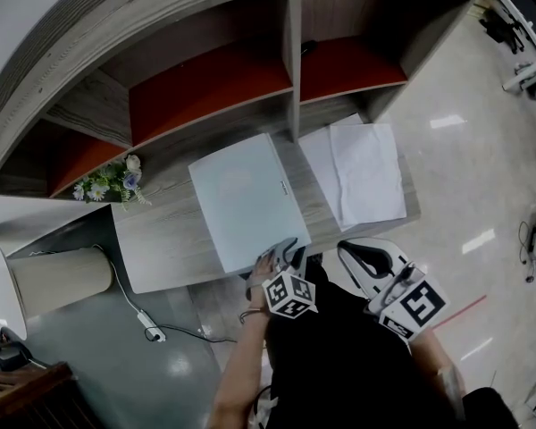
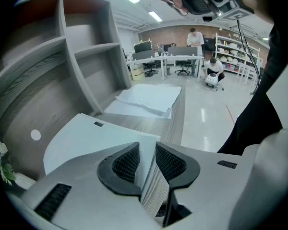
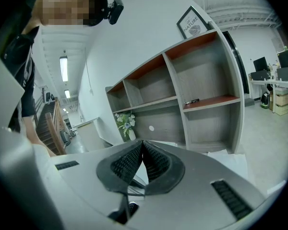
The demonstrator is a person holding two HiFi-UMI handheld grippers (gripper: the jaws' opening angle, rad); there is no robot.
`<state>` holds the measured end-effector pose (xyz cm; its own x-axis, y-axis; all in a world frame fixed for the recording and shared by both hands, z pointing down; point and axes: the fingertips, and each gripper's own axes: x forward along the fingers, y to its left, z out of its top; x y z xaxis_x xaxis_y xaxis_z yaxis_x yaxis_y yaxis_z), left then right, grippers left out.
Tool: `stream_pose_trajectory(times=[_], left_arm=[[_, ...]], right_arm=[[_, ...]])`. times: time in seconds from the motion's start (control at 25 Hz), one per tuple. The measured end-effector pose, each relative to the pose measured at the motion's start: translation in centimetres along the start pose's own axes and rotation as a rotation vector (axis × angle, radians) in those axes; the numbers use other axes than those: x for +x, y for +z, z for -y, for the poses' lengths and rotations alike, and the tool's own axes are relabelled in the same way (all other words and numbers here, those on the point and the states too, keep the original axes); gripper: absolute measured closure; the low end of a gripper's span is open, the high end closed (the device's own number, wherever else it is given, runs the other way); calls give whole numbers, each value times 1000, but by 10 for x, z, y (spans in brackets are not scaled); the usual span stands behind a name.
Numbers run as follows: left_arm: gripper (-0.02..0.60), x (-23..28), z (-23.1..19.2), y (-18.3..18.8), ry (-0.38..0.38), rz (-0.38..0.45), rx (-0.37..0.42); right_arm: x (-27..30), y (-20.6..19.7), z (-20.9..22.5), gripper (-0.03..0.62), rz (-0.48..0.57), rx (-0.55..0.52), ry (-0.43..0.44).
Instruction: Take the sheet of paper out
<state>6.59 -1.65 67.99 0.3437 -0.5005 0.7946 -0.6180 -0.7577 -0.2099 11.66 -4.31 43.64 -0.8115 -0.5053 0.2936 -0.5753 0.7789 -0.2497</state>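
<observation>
A curved shelf unit [image 1: 205,88] backs the wooden worktop [image 1: 161,239]. A thick paper stack [image 1: 246,195] lies mid-worktop, with loose sheets [image 1: 362,172] to its right. The left tool [image 2: 148,152] clamps narrowly on the stack's near corner. The right tool [image 3: 142,159] hangs off the worktop's near edge, closed and empty.

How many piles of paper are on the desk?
2. A thick stack lies at the near edge of the desk, its corner between the left gripper's jaws. To its right lie looser sheets. None seem hidden.
</observation>
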Motion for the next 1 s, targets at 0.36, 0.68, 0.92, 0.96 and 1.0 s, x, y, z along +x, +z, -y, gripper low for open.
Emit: stream_pose_trajectory(times=[0.36, 0.68, 0.92, 0.96, 1.0], left_arm=[[528, -5, 0, 7, 13, 40, -2], [560, -19, -7, 16, 40, 129, -47], [563, -28, -12, 18, 25, 189, -127], [565, -30, -13, 19, 28, 200, -140], [566, -31, -15, 19, 30, 212, -153]], right_arm=[[0, 0, 1, 582, 3, 6, -4], [2, 0, 0, 582, 4, 6, 3], [4, 1, -1, 582, 3, 2, 15], [5, 2, -1, 582, 3, 1, 17], [5, 2, -1, 582, 3, 1, 18]])
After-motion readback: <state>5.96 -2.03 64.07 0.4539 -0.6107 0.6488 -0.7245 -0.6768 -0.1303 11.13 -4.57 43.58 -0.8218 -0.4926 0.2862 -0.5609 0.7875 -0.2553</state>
